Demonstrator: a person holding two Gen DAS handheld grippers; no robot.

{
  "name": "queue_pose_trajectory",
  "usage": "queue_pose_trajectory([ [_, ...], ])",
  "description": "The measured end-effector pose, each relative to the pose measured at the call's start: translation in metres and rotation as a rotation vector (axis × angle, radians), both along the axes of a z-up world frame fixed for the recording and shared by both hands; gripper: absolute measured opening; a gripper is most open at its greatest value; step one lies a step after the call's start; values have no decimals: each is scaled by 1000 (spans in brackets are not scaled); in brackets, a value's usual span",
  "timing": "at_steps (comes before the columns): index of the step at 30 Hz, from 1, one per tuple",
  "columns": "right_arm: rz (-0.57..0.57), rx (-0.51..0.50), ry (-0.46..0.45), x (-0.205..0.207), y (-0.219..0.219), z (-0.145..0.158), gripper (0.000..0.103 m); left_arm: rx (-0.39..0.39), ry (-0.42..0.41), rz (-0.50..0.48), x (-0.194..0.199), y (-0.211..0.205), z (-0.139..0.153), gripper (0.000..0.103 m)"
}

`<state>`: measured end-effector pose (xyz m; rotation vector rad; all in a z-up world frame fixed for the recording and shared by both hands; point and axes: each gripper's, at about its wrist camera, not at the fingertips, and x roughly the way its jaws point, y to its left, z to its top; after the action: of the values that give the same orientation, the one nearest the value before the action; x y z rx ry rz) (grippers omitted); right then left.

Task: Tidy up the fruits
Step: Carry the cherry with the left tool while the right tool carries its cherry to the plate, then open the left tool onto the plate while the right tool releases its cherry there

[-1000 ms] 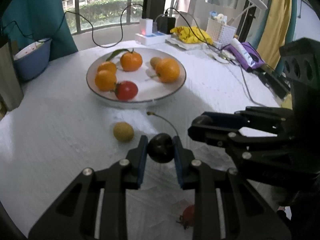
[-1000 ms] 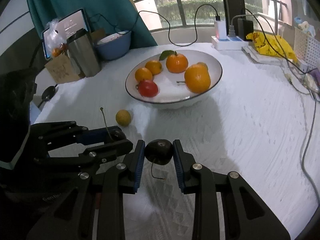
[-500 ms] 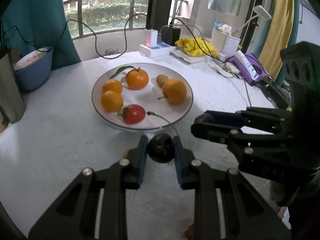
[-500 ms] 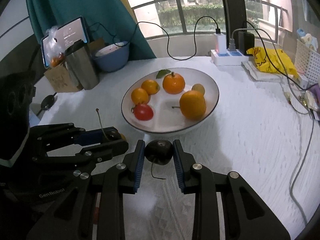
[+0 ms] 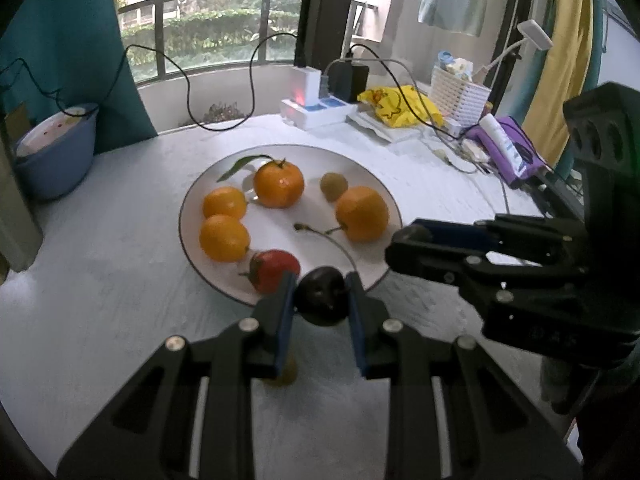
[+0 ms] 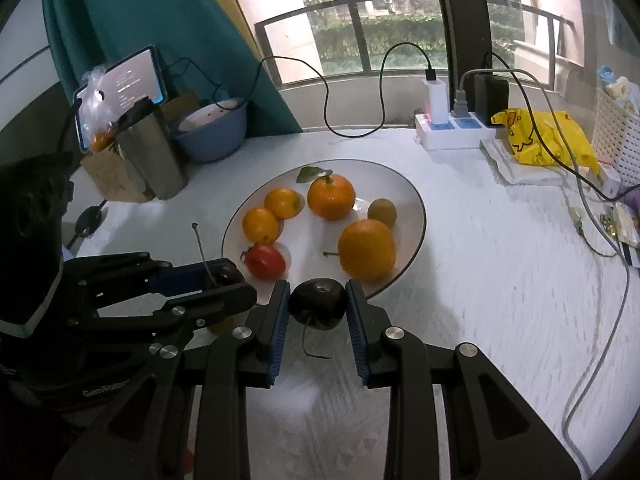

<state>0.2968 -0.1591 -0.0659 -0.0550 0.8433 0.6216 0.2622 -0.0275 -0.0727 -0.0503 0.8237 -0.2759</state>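
My left gripper [image 5: 322, 298] is shut on a dark cherry [image 5: 322, 294] with a long stem, held just above the near rim of the white plate [image 5: 208, 268]. My right gripper [image 6: 318, 304] is shut on a second dark cherry [image 6: 318, 303], also at the plate's [image 6: 416, 208] near rim. The plate holds several oranges [image 5: 279, 184], a red tomato [image 5: 272, 270] and a small brown-green fruit [image 5: 333, 186]. The right gripper shows at the right of the left wrist view [image 5: 408, 240], and the left gripper at the left of the right wrist view [image 6: 218, 280]. A small yellow fruit [image 5: 286, 374] lies on the table under my left fingers.
A blue bowl [image 5: 56, 148], a steel cup [image 6: 152, 152] and a phone [image 6: 120, 88] stand at the back left. A power strip [image 6: 452, 130] with cables, a yellow bag [image 6: 544, 136], a white basket [image 5: 460, 92] and clutter sit at the back right.
Both grippers have risen and moved forward toward the plate with their cherries. The small yellow fruit has slipped under my left fingers.
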Motion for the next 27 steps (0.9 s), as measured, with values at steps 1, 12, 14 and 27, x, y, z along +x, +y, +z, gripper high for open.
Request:
queue_pose_trajectory([
  [1,1,0,1,2,0,-1,30,-1,2,0,2,0,-1,26],
  [12,11,-3,24,22,9,-11,30,10,6,-6,18,1,-4,26],
  [14,11,3,24,23,9,-11,30,7,8,-7,20,1,-4,27],
  [27,-17,6,25,22,7,-7,31,-15,15,15,17,5,-1,39],
])
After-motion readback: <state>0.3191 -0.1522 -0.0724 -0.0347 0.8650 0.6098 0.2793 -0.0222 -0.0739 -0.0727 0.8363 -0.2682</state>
